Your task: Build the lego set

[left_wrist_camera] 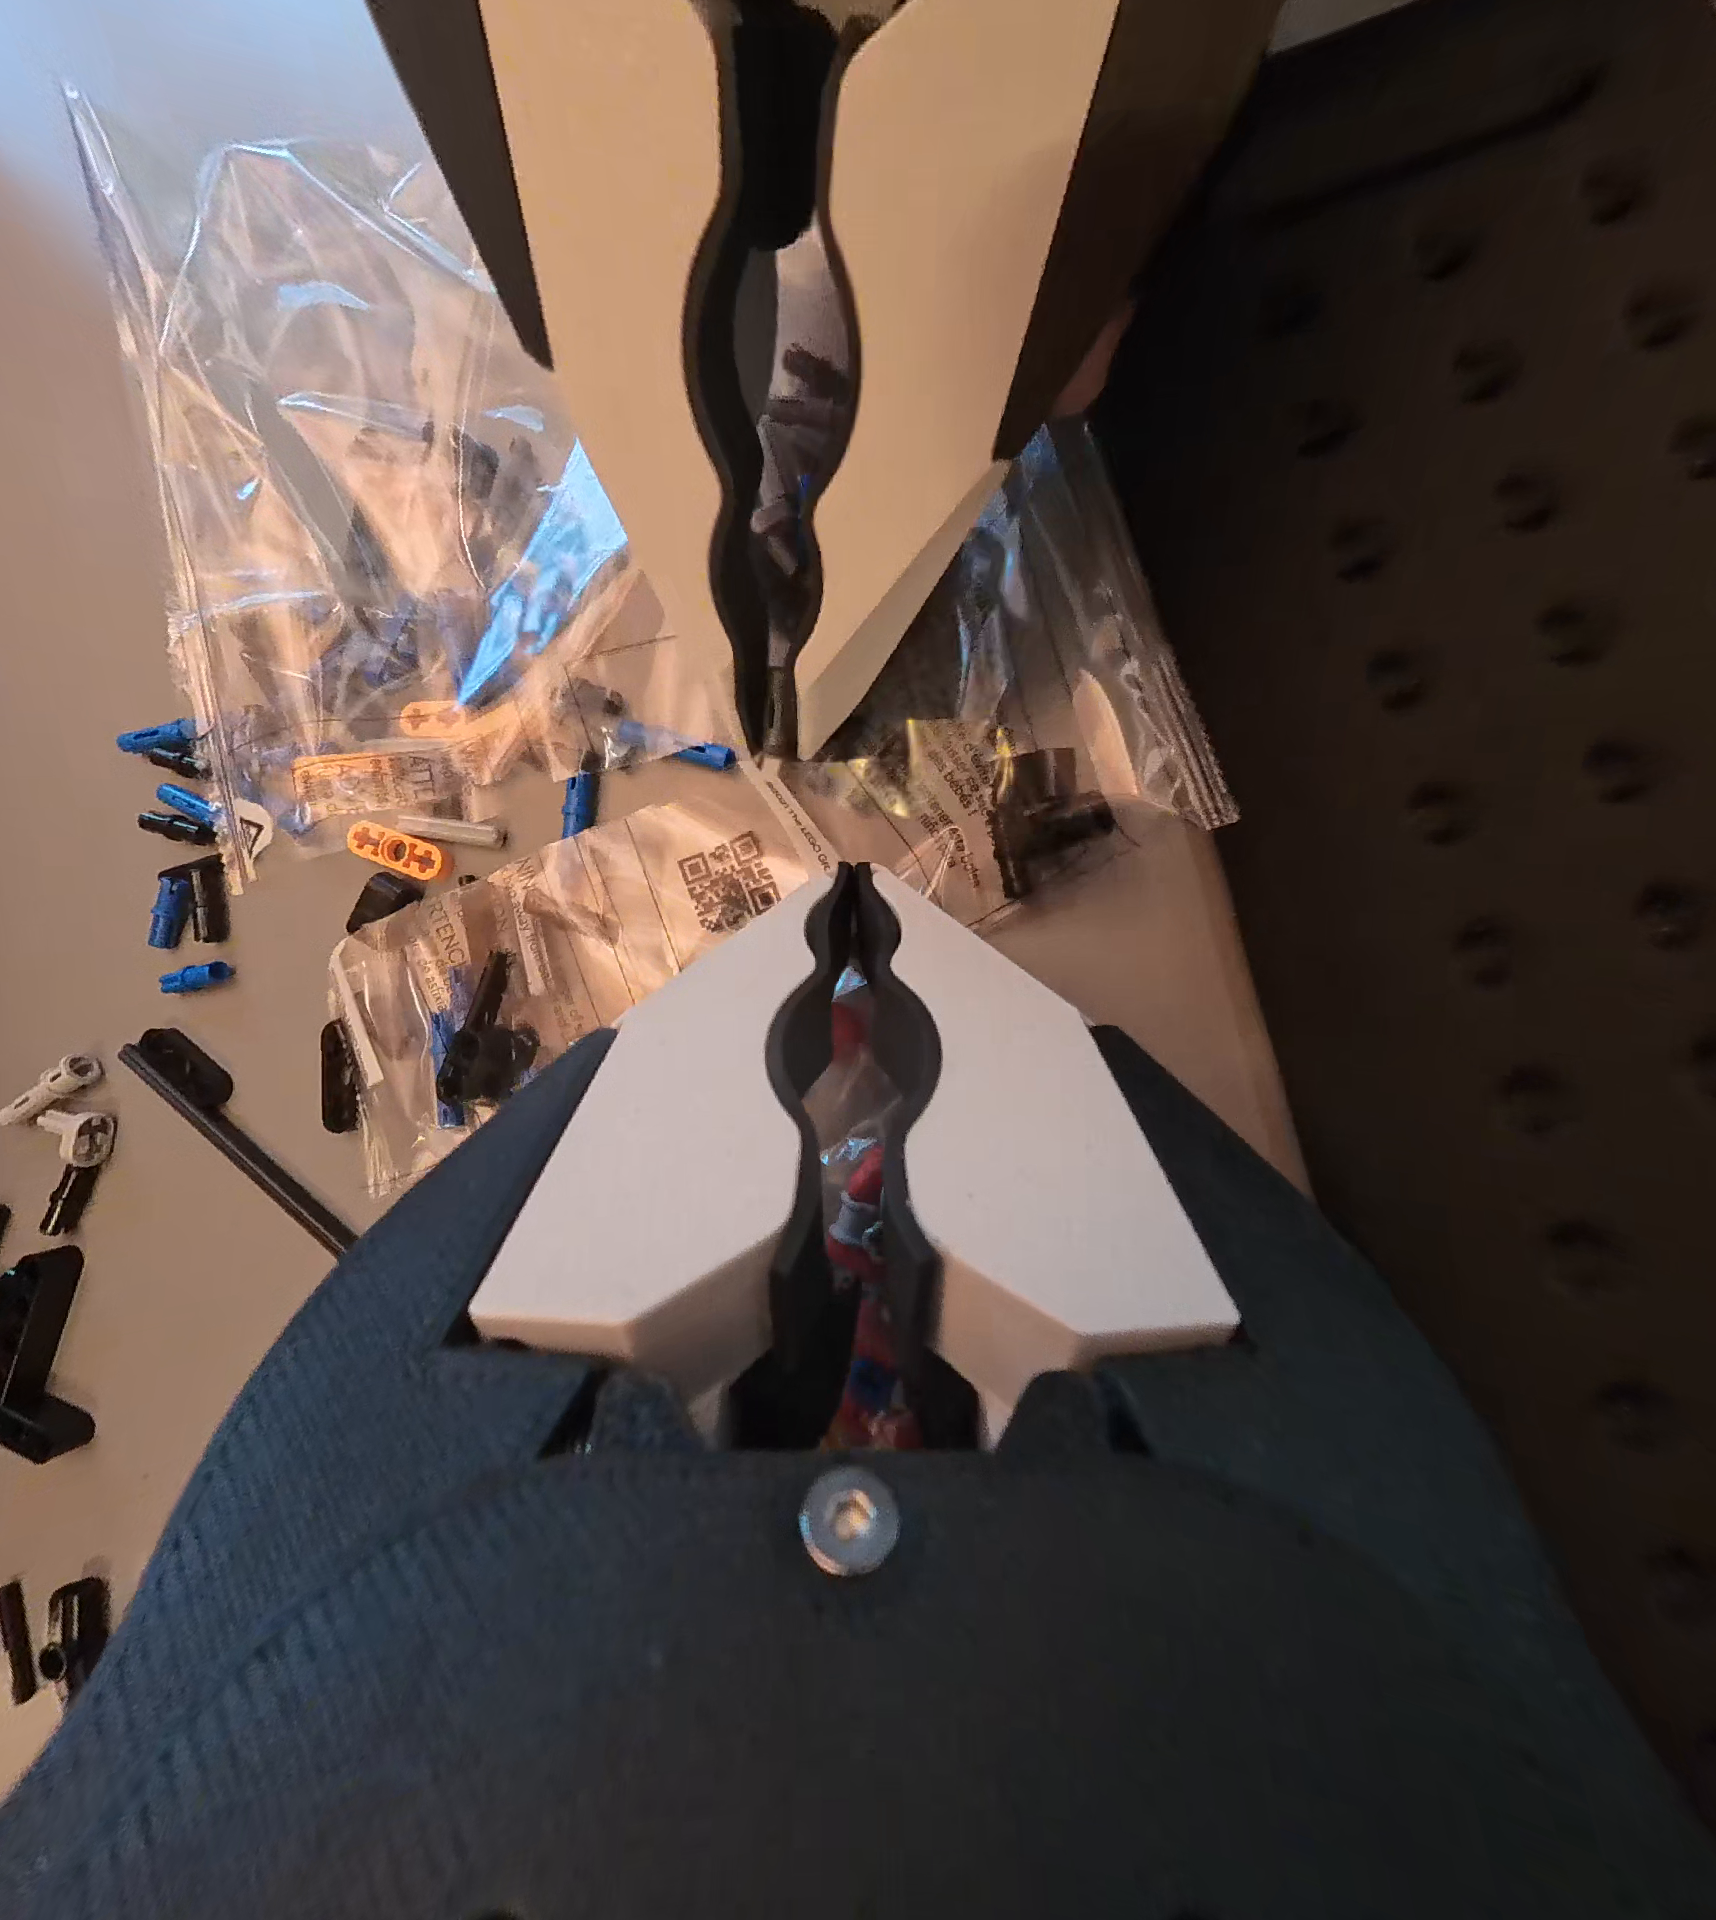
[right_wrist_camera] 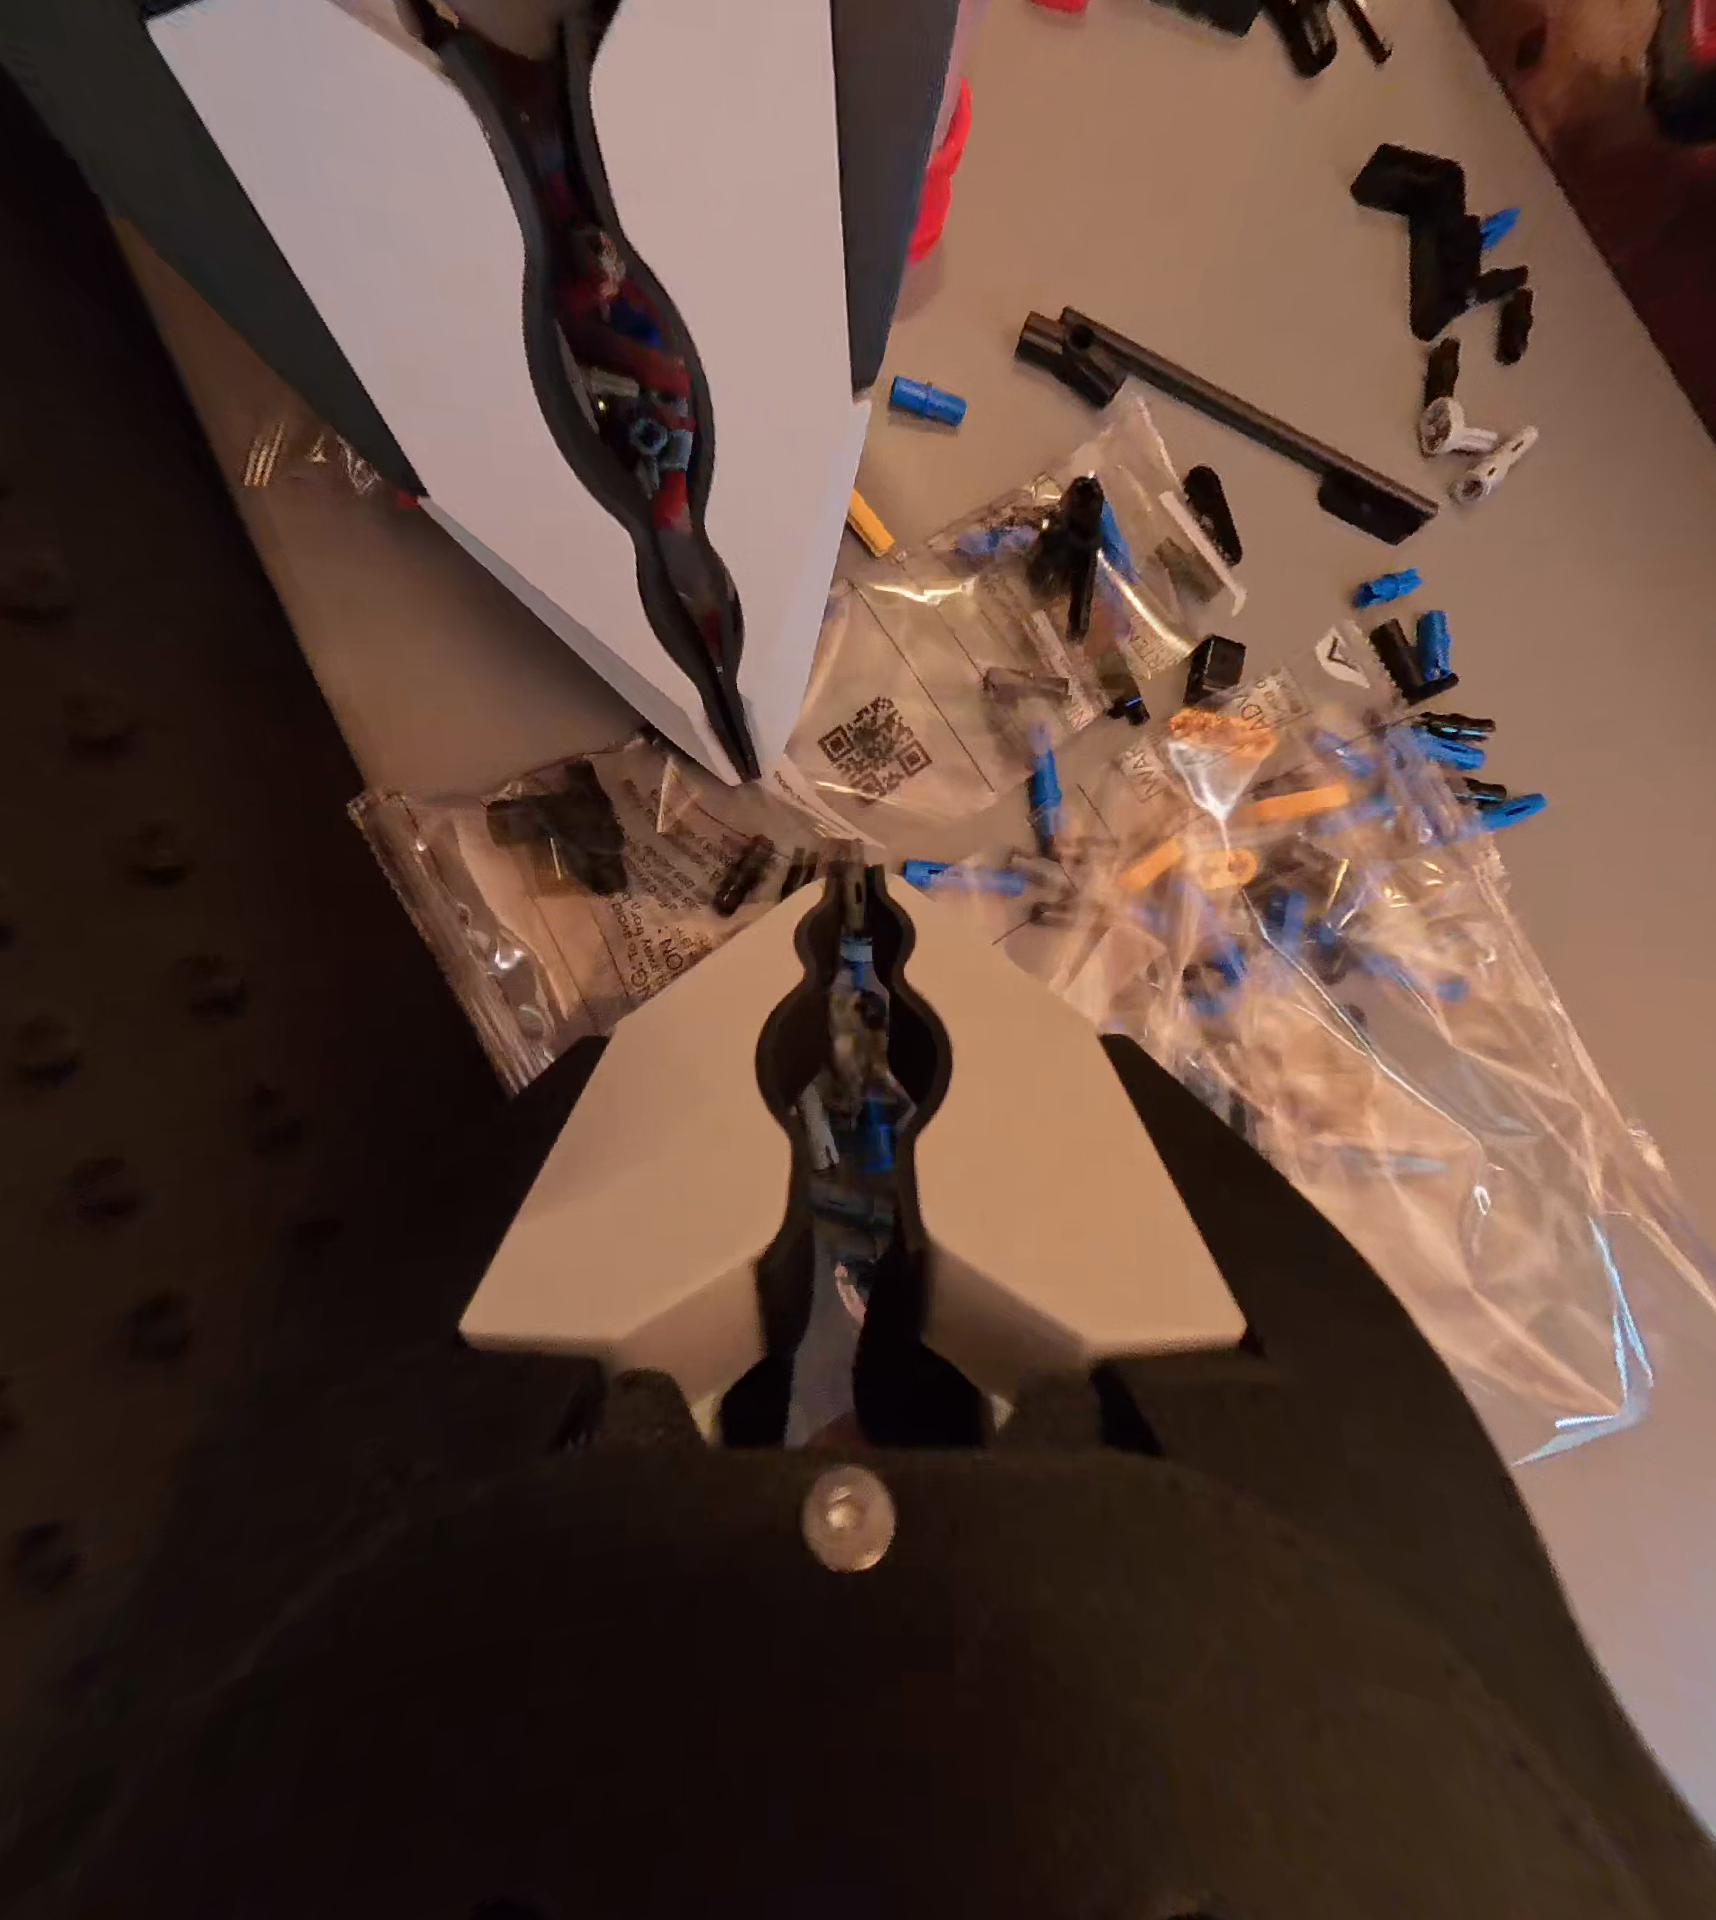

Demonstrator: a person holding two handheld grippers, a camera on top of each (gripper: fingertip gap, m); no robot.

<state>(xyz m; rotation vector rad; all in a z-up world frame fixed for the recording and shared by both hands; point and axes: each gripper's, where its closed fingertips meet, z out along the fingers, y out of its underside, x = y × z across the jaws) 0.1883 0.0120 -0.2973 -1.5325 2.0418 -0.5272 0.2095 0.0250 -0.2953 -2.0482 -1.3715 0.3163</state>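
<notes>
A small clear bag [left_wrist_camera: 1030, 790] holding a black T-shaped piece lies at the table's edge; it also shows in the right wrist view [right_wrist_camera: 542, 842]. My right gripper [right_wrist_camera: 854, 883] is shut on that bag's near corner, with a bit of plastic between its tips; in the left wrist view it [left_wrist_camera: 771, 738] comes in from the top. My left gripper [left_wrist_camera: 854, 873] is shut, with its tips where this bag meets a second clear bag [left_wrist_camera: 625, 894] printed with a square code. In the right wrist view the left gripper [right_wrist_camera: 745, 769] touches down at that same edge. Whether it pinches plastic does not show.
A large crumpled clear bag [right_wrist_camera: 1353, 997] with blue and black pins lies to the right. Loose blue pins, black pins, an orange link [left_wrist_camera: 395, 850], white connectors [right_wrist_camera: 1477, 457] and a long black axle [right_wrist_camera: 1238, 416] are scattered on the beige table [right_wrist_camera: 1612, 1558]. A dark studded surface [left_wrist_camera: 1560, 935] borders the table edge. My left and right fingertips are right by each other. The orange link [left_wrist_camera: 395, 850] is about 8 cm from my right fingertips. It is also in sight in the right wrist view [right_wrist_camera: 1219, 731].
</notes>
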